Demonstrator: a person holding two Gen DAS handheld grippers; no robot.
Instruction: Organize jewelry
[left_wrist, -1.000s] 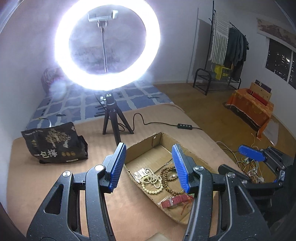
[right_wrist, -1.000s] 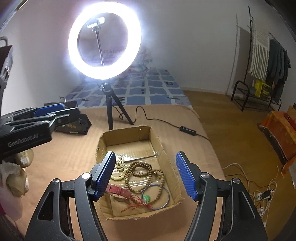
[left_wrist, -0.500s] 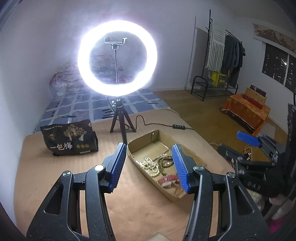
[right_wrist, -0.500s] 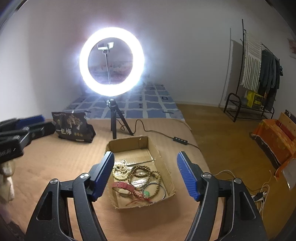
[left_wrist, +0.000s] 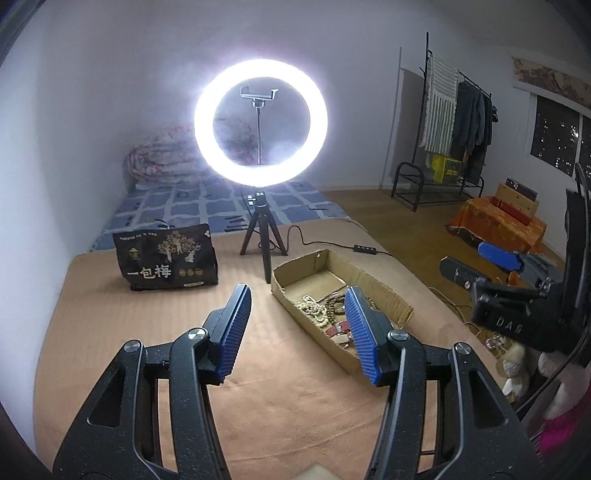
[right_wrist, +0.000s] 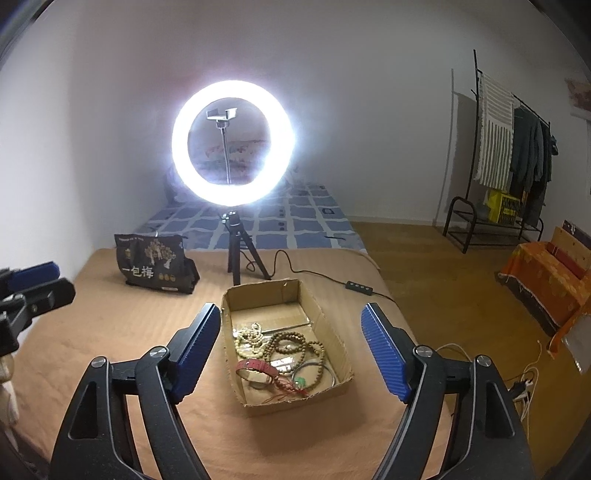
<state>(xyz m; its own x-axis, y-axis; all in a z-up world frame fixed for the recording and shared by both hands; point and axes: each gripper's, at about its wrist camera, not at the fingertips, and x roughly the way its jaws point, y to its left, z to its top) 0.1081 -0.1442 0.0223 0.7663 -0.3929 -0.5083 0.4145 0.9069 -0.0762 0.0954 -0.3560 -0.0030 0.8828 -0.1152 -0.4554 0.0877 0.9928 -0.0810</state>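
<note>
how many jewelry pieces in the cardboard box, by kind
pale bead strand: 1
brown bead strand: 1, looped, may be more
red strap: 1
thin metal bangle: 1
red cord with green charm: 1
total: 5 in the cardboard box

Both wrist views face ring light (left_wrist: 260, 122), share cardboard tray (right_wrist: 325, 325).

walls white | ring light (right_wrist: 232, 143) lit | wood floor (right_wrist: 424, 266) | clothes rack (right_wrist: 495, 147) rt | window (left_wrist: 554, 140) dark
</note>
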